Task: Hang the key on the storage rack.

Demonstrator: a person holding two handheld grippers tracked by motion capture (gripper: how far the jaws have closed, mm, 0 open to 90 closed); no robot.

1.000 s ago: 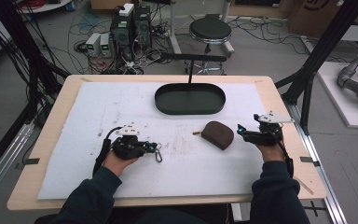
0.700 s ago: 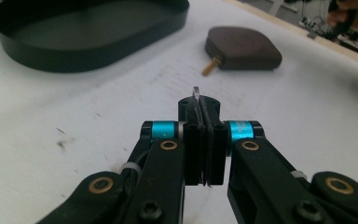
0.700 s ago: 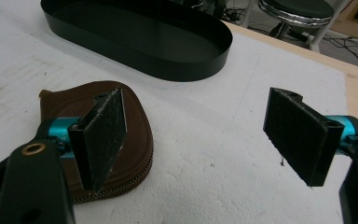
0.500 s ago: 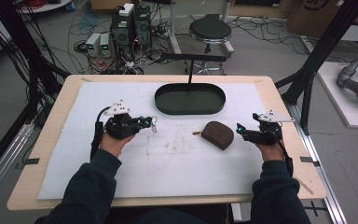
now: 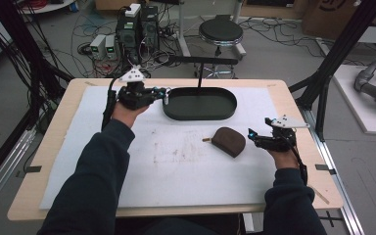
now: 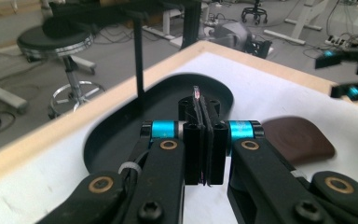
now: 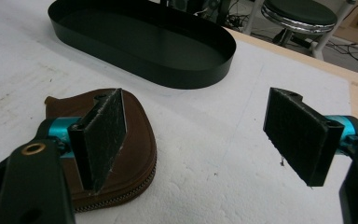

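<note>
While raised near the counter's [image 5: 293,105] far left corner, left claw [image 5: 164,94] clamped shut on a thin flat item [image 6: 196,93], over black oval tray's [image 5: 227,111] left end; brown zip pouch [image 5: 229,141] right of centre; right claw [image 5: 252,135] spread wide just beside it, by the right edge

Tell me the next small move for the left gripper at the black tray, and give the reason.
Probably ease the left gripper a little farther over the black tray and open it. Its jaws are shut on a thin thing, too small to identify, with the tips already above the tray's near end. The right gripper waits open beside the brown pouch.
</note>
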